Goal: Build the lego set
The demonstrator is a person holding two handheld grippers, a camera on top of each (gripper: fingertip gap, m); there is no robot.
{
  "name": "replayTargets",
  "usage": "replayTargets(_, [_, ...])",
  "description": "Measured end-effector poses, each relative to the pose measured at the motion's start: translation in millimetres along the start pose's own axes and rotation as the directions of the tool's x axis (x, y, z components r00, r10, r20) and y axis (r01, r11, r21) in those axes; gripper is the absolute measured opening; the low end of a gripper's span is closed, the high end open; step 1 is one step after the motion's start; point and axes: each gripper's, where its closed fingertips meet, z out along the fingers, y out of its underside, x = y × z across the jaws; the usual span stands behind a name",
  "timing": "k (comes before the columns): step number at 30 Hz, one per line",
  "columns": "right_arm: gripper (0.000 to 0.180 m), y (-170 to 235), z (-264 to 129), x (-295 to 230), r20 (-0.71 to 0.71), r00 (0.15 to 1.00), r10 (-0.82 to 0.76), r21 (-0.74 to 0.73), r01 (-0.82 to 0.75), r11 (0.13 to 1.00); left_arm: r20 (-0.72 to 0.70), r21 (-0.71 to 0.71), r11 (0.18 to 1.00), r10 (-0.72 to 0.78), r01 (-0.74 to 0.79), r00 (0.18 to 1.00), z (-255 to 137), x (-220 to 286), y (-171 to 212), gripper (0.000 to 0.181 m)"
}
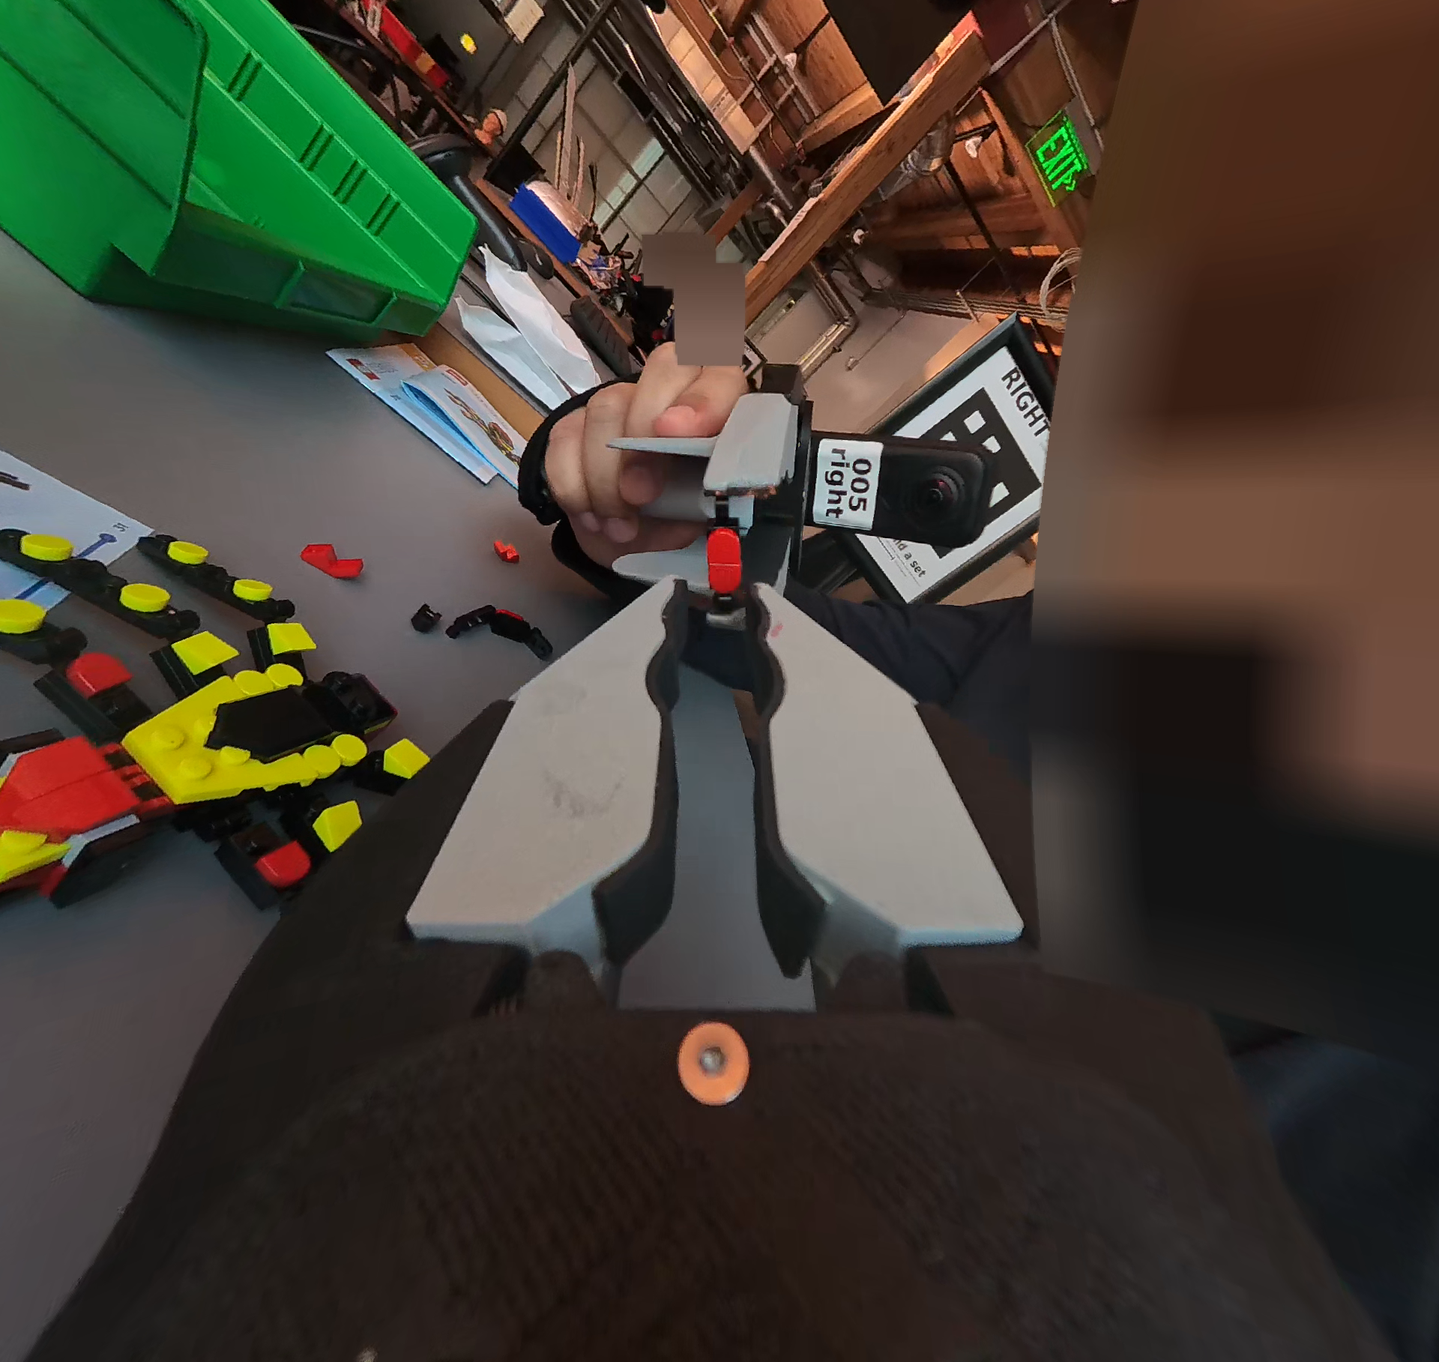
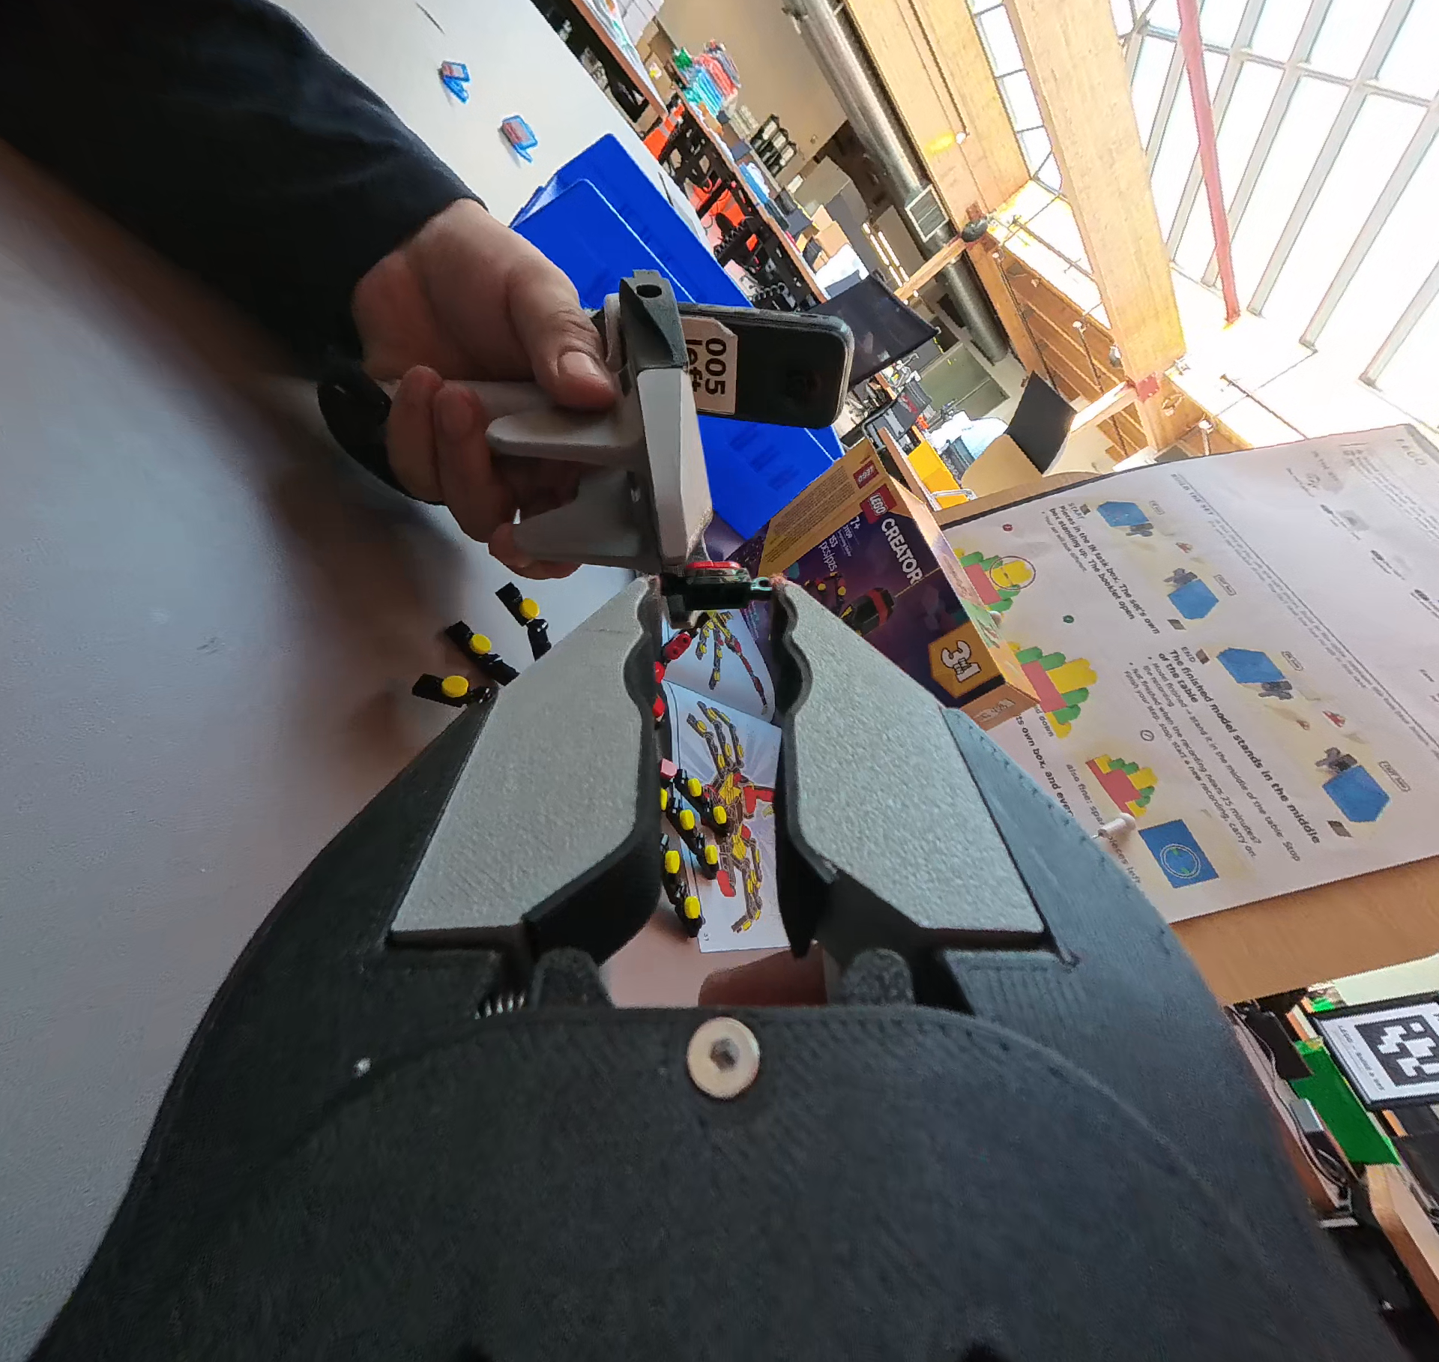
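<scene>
Both grippers meet above the grey table (image 1: 233, 429) on one small leg piece (image 1: 723, 563), black with a red rounded top. My left gripper (image 1: 716, 594) is shut on its black lower end. My right gripper (image 2: 712, 594) is shut across the same piece (image 2: 710, 585); it also shows end-on in the left wrist view (image 1: 747, 460). The left gripper shows hand-held in the right wrist view (image 2: 662, 452). The part-built yellow, red and black spider model (image 1: 233, 740) lies on the table at the left. Black leg strips with yellow round tiles (image 1: 140, 594) lie beside it, with more in the right wrist view (image 2: 467, 655).
Loose red pieces (image 1: 335, 560) and black pieces (image 1: 498, 624) lie mid-table. An open instruction booklet (image 2: 724, 779) lies under the right gripper. A green bin (image 1: 195, 117), a blue bin (image 2: 623, 250), the set's box (image 2: 880, 585) and a propped printed sheet (image 2: 1207, 663) stand around. My two grippers' fingertips are within a few centimetres of each other.
</scene>
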Motion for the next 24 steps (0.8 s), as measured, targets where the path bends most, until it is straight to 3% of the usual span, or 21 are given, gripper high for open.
replayTargets(13, [0.024, 1.9, 1.2, -0.9, -0.013, 1.0, -0.022, -0.017, 0.022, 1.0, 0.014, -0.015, 1.0, 0.027, -0.027, 1.0, 1.8, -0.7, 3.4, 0.004])
replayTargets(17, [0.024, 2.6, 2.0, -2.2, -0.014, 1.0, -0.027, -0.015, 0.027, 1.0, 0.043, -0.034, 0.995, 0.098, -0.096, 0.994, 0.4, -1.9, 4.3, 0.002])
replayTargets(24, [0.02, -2.3, -4.6, -5.4, 0.099, 0.988, 0.12, 0.057, -0.126, 0.99, 0.025, -0.046, 0.995, 0.095, -0.094, 0.995, -0.3, 1.2, 5.8, 0.001])
